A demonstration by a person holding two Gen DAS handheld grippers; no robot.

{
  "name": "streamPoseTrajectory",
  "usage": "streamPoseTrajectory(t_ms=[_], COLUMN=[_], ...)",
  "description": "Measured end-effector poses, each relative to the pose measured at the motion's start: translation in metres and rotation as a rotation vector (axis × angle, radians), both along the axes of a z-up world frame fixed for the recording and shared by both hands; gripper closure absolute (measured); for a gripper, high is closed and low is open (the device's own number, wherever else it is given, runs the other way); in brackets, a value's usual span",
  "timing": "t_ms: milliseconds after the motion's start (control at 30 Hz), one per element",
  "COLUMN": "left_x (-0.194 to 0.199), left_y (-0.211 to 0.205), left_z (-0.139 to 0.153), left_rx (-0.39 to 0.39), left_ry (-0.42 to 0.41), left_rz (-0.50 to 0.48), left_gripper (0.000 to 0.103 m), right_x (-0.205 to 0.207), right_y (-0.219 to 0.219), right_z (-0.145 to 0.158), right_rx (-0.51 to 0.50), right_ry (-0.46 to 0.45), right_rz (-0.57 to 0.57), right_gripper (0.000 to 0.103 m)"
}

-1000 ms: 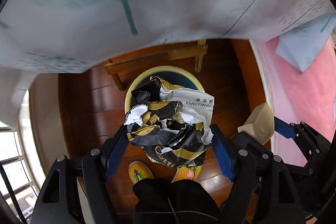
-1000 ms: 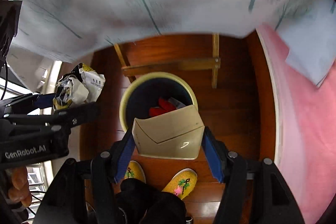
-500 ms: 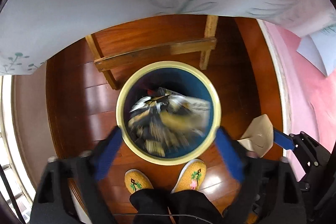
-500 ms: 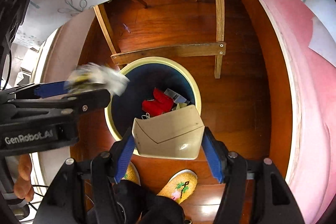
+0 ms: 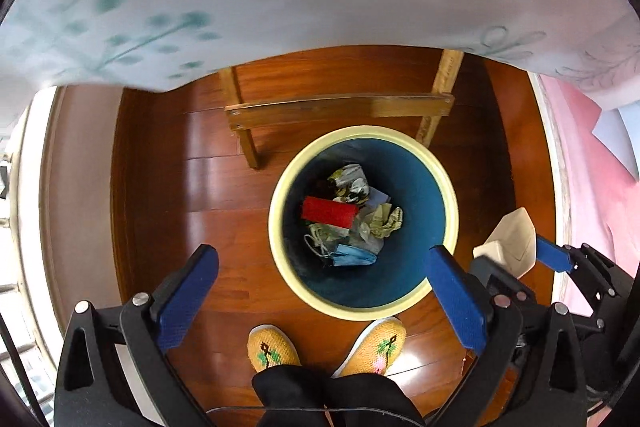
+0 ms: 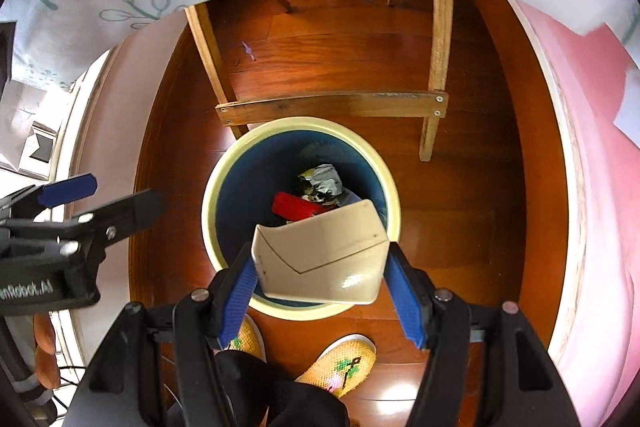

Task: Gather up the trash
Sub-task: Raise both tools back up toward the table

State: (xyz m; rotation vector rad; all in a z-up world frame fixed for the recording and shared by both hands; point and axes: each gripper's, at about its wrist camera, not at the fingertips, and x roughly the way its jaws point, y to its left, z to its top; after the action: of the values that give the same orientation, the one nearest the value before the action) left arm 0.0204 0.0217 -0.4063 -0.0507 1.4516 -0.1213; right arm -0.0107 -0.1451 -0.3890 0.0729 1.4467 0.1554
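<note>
Blue jaws of the left gripper [image 5: 320, 291] gape empty above the bin [image 5: 450, 195]; right gripper [image 6: 320, 267] squeezes what may be a paper box [image 6: 320, 259].

We look almost straight down from both wrist cameras, high above the wooden floor [image 5: 168, 187]. The left view sits over the trash bin [image 5: 450, 211]; the right view hangs nearer its rim [image 6: 208, 203]. Both share the bin, floor and wooden frame [image 5: 340, 107].
</note>
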Motion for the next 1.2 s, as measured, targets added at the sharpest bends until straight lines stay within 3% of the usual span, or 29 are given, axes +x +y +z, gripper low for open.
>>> streamPoseTrajectory(t_ms=[333,700,967,1200], left_x=[-0.016,-0.024,-0.029,-0.035], left_y=[0.034,0.047,0.057,0.069], left_z=[0.018,0.052,0.101,0.167], left_rx=[0.013,0.023,0.029,0.04], left_ry=[-0.007,-0.006,-0.029,-0.057], left_rz=[0.082,0.118,0.115,0.136], left_gripper=[0.001,0.001,0.001,0.001], right_x=[0.012,0.01,0.01,-0.002], right_y=[0.014,0.028,0.029,0.028], right_z=[0.009,0.05,0.092,0.161], right_rx=[0.017,-0.027,-0.01,0.038], right_ry=[-0.006,-0.088,-0.088,-0.105], right_rz=[-0.003,0.002,-0.029,-0.029], right_gripper=[0.04,0.034,0.033,0.033])
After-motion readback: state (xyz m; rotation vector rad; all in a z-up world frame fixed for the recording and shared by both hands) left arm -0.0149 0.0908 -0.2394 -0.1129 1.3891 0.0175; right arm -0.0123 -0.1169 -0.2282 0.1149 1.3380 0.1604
